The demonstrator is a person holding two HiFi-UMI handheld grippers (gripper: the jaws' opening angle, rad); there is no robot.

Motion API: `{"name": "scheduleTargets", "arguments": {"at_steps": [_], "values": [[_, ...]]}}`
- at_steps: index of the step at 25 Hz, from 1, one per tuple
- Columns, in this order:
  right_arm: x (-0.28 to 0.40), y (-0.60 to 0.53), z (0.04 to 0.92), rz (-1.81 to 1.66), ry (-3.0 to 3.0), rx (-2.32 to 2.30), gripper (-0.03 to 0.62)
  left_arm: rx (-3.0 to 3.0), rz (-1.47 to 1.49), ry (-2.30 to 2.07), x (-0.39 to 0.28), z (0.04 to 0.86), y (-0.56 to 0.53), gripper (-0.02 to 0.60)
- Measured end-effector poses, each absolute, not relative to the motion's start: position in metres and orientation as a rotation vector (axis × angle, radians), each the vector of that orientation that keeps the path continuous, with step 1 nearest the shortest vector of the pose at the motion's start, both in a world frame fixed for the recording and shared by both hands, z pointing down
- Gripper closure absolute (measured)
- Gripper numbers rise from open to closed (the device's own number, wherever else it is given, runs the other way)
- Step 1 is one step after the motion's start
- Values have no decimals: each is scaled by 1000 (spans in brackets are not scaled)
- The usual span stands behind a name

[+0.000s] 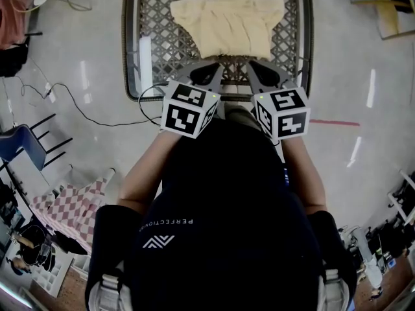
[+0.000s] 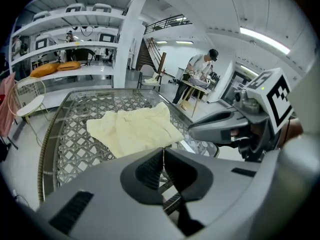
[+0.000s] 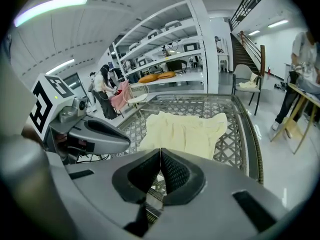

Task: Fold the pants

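**Pants (image 1: 227, 24) folded down small; left gripper (image 1: 209, 73) and right gripper (image 1: 261, 73) both closed on nothing**

Head view.
- Found the pale yellow pants at 12 o'clock on the lattice-top table (image 1: 131, 50), laid as one compact, roughly square bundle well inside the rim.
- No leg trailing off the bundle.
- Noted both grippers side by side at 6 o'clock of the bundle, over the table's near edge, tips just short of the cloth. No contact evident.
- Marker cubes (image 1: 188, 109) close against the person's torso.

Left gripper view.
- Jaws pressed together at the left gripper (image 2: 162, 154), no cloth between them.
- Pants (image 2: 135, 129) at 11 o'clock beyond the tips, lying in layers, edges a little uneven.
- Right gripper (image 2: 192, 129) at 3 o'clock, clear of the cloth.

Right gripper view.
- Jaws likewise together at the right gripper (image 3: 160, 153), nothing pinched.
- Pants (image 3: 182, 131) at 12 o'clock, flat on the table (image 3: 240, 134).
- Left gripper (image 3: 127, 143) at 9 o'clock.

Progress, as judged.
- Folding looks done or very nearly so: garment doubled into a small stack, released, both tools empty.
- At most, squaring the ragged edges or one more fold left.
- Cannot tell the number of folds from these views.
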State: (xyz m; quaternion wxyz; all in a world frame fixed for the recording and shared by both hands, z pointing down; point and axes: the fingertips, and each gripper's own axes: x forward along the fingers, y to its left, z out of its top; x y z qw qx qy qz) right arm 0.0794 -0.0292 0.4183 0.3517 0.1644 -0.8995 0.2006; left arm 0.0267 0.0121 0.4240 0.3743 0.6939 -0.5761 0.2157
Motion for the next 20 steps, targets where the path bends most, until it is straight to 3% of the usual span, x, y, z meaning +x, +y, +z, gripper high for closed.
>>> {"name": "scheduleTargets", "arguments": {"at_steps": [20], "values": [[79,-26,420,579,-2289,432,559,1846,635,-1316,41,430,13,568]]}}
